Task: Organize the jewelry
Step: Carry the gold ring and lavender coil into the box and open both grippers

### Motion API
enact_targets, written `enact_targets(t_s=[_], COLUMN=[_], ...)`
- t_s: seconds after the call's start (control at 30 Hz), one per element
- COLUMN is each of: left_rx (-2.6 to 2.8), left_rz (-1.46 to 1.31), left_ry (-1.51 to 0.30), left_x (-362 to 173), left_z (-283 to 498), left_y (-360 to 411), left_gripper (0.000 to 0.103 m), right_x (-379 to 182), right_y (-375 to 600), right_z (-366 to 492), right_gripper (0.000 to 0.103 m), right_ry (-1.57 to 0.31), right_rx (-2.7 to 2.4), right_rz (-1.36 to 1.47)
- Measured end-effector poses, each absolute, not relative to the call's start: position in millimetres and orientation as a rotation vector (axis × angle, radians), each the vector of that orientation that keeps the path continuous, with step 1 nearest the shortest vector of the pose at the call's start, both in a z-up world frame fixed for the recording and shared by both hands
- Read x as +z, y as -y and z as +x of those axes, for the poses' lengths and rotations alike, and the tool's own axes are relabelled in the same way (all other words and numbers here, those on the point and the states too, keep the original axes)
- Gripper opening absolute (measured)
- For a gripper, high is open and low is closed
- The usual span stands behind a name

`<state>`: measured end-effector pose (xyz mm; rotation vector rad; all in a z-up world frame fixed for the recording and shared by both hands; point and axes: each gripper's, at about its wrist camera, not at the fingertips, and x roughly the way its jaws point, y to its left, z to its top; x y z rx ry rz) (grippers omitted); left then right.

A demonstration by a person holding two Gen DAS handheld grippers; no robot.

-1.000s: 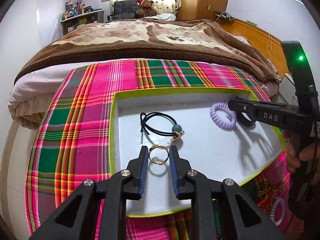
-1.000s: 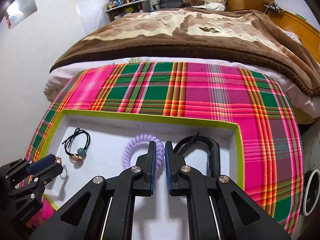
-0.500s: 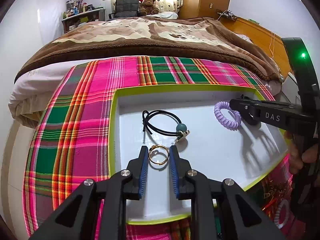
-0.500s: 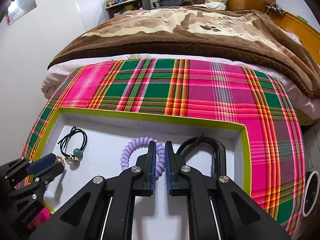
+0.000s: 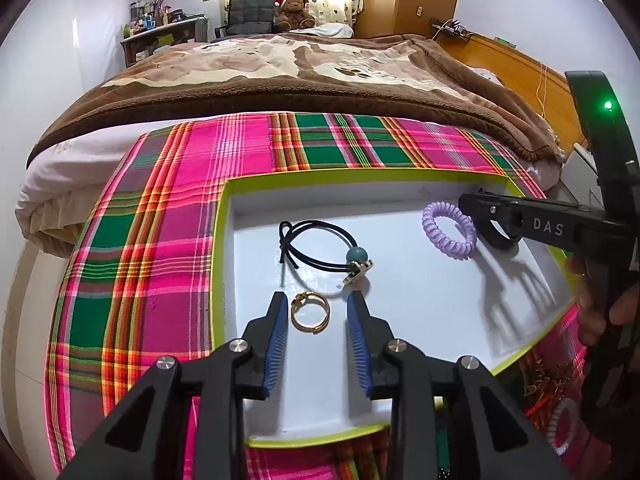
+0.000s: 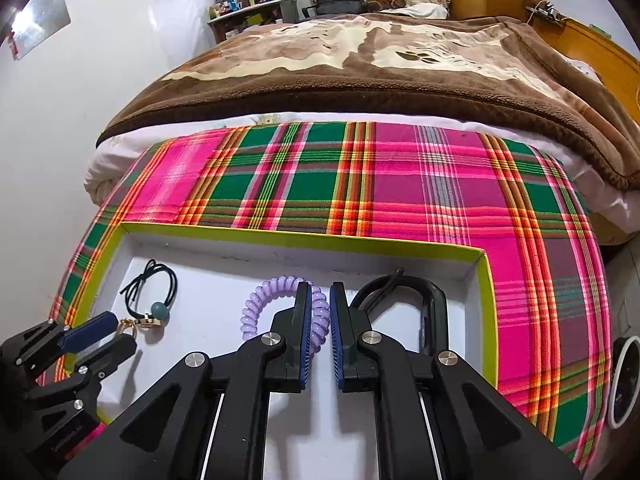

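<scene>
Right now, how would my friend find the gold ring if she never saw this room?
Find the white tray with the lime-green rim on the plaid cloth. Near its left front lies the gold ring, between the left gripper's open blue pads. It is the only shiny metal loop; the other bands are black or purple.

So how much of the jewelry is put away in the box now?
Four things lie in the white box: black hair tie, purple coil, a black loop and the gold ring. The left tongs have just been opening around the ring, no longer pinching it. The right tongs are shut and empty. Still outside: a white coil and gold bits on the cloth.
</scene>
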<state>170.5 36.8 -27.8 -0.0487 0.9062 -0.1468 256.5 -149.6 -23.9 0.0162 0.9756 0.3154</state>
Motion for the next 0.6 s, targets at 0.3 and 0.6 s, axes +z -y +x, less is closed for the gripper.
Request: enact_targets(t_s=[0.3,0.6], left_rx=[-0.147,-0.189], left_rz=[-0.083,-0.116], left_ry=[-0.871,-0.822], left_x=[-10,10], left_z=[152,115], left_y=[-41,-41], left_gripper=[0.044,0.047], right_x=[-7,16], right_y=[153,164], right_z=[239,201], right_gripper=[0.015,0.038], right_ry=[-0.939,-0.889], right_rx=[0.322,0.334], right_rz=[0.02,0.044])
